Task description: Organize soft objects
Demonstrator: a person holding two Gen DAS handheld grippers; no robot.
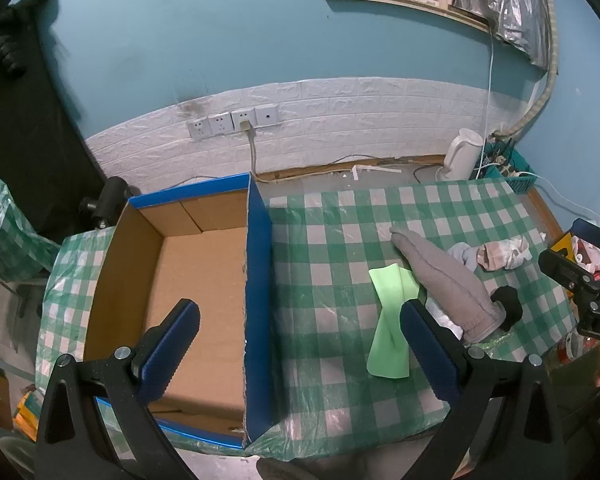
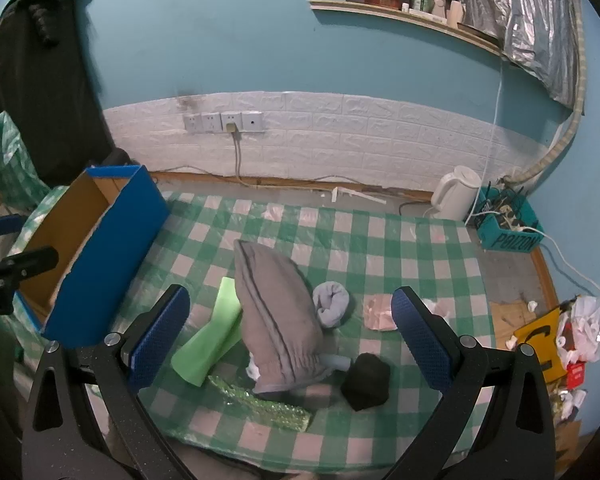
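A pile of soft things lies on the green checked tablecloth (image 2: 380,240): a grey fleece mitten (image 2: 278,320), a light green cloth (image 2: 216,336), a rolled pale blue sock (image 2: 332,304), a black sock ball (image 2: 366,380), a pink cloth (image 2: 380,312) and a green sequinned band (image 2: 260,400). My right gripper (image 2: 290,338) is open and empty, above the pile. My left gripper (image 1: 300,354) is open and empty, straddling the blue wall of an empty cardboard box (image 1: 204,300). The mitten (image 1: 444,276) and green cloth (image 1: 390,320) show right of the box.
A white kettle (image 2: 456,194) and a teal basket (image 2: 508,224) with cables stand at the table's back right. Wall sockets (image 2: 224,122) with a cord sit on the white brick strip. Bags and clutter (image 2: 572,340) lie beyond the right edge. The box also shows at left (image 2: 100,256).
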